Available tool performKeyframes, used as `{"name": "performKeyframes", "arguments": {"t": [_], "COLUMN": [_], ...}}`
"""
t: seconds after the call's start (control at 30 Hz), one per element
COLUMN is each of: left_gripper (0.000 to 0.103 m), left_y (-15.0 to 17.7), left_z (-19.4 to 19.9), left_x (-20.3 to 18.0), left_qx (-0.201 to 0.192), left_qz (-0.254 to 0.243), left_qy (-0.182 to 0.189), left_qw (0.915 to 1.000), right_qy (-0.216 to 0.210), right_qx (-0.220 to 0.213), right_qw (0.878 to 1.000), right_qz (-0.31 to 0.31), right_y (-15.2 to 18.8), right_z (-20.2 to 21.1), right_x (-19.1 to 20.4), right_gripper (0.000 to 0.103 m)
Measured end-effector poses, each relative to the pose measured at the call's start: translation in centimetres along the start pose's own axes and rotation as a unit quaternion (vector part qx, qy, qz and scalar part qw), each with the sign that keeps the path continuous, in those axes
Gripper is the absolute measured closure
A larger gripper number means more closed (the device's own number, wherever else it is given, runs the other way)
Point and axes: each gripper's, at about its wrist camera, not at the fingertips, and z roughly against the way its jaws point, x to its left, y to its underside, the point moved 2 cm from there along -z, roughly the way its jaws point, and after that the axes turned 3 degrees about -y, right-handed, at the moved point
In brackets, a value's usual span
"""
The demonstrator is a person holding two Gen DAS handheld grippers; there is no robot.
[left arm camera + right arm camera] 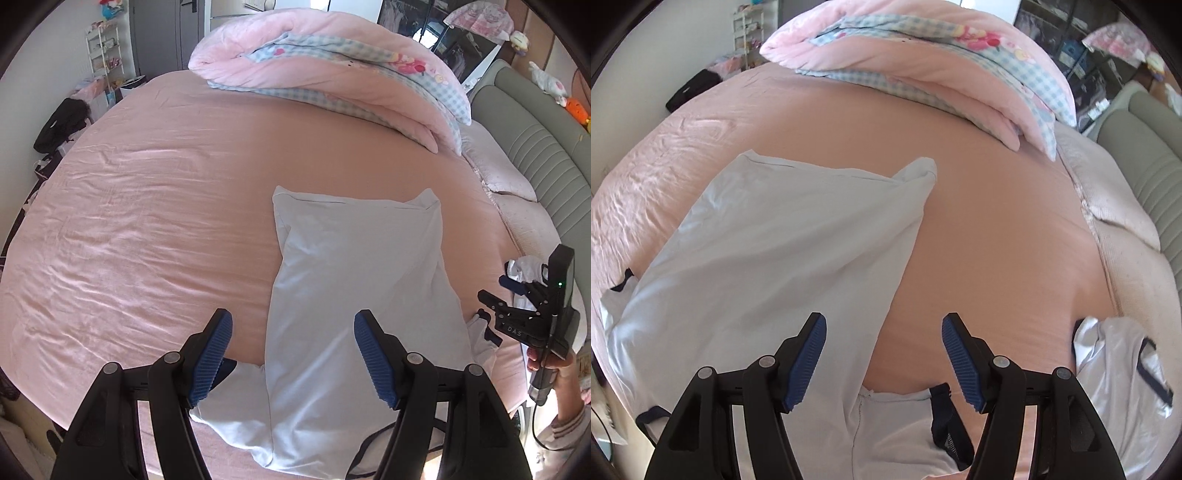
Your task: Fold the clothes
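Item 1: light-blue garment (354, 280), the task piece. Lies flat on bed w/ pink sheet (155, 206), folded lengthwise into a long panel; far end squared w/ two small corners sticking up, near end running under the left gripper. A sleeve-like flap pokes out at its near left side. Dark navy trim shows at near edge in both views.

Item 2: left gripper (293, 358). Black frame, blue ribbed pads. Jaws apart, nothing between the pads; hangs above the garment's near part, no contact seen.

Item 3: right gripper (884, 360). Same build. Jaws apart, empty; left pad over the garment's long edge, right pad over bare sheet. Seen from left wrist view as black unit at far right, held in a hand (543, 363) w/ striped sleeve cuff.

Item 4: second pale garment (1123, 373), crumpled, navy trim, on bed at right edge, well apart from item 1.

Item 5: pink quilt (332, 70) w/ blue check lining & floral print, folded, at far side of bed.

Item 6: pale pillows (506, 181) beside grey padded headboard (535, 147), right side.

Item 7: white shelf rack (103, 48) & black bag (62, 125) by far-left wall; soft toys on the headboard ledge.
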Motion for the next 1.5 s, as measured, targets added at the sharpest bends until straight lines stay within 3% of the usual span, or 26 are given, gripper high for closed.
{"name": "performKeyframes", "arguments": {"t": [0.2, 0.47, 0.57, 0.73, 1.1, 1.27, 1.5], "left_gripper": [0.036, 0.036, 0.036, 0.036, 0.036, 0.036, 0.036], "left_y": [2.7, 6.3, 8.1, 11.6, 15.0, 15.8, 16.8], "left_z": [2.5, 2.3, 1.3, -0.8, -3.5, -4.7, -6.4], "left_x": [1.1, 4.3, 4.9, 4.8, 3.3, 3.7, 4.5], "left_qx": [-0.007, 0.009, 0.011, 0.016, -0.016, -0.008, 0.007], "left_qz": [0.006, 0.056, 0.065, 0.068, 0.087, 0.137, 0.190], "left_qy": [-0.006, 0.018, -0.005, -0.020, 0.019, 0.065, 0.097], "left_qw": [0.9999, 0.9982, 0.9978, 0.9973, 0.9959, 0.9885, 0.9768], "right_qy": [-0.048, -0.031, -0.018, -0.038, -0.074, -0.102, -0.170], "right_qx": [0.005, 0.001, -0.008, -0.024, -0.034, -0.029, -0.014], "right_qw": [0.995, 0.998, 0.999, 0.998, 0.991, 0.981, 0.940], "right_qz": [-0.089, -0.055, -0.040, -0.047, -0.105, -0.164, -0.296], "right_y": [3.3, 6.7, 7.8, 9.3, 11.3, 12.5, 16.3], "right_z": [0.6, 2.0, 2.9, 3.9, 4.5, 4.5, 3.0], "right_x": [-2.9, -2.1, -1.5, -0.7, -1.4, -3.3, -6.5], "right_gripper": [0.038, 0.038, 0.038, 0.038, 0.038, 0.038, 0.038]}}
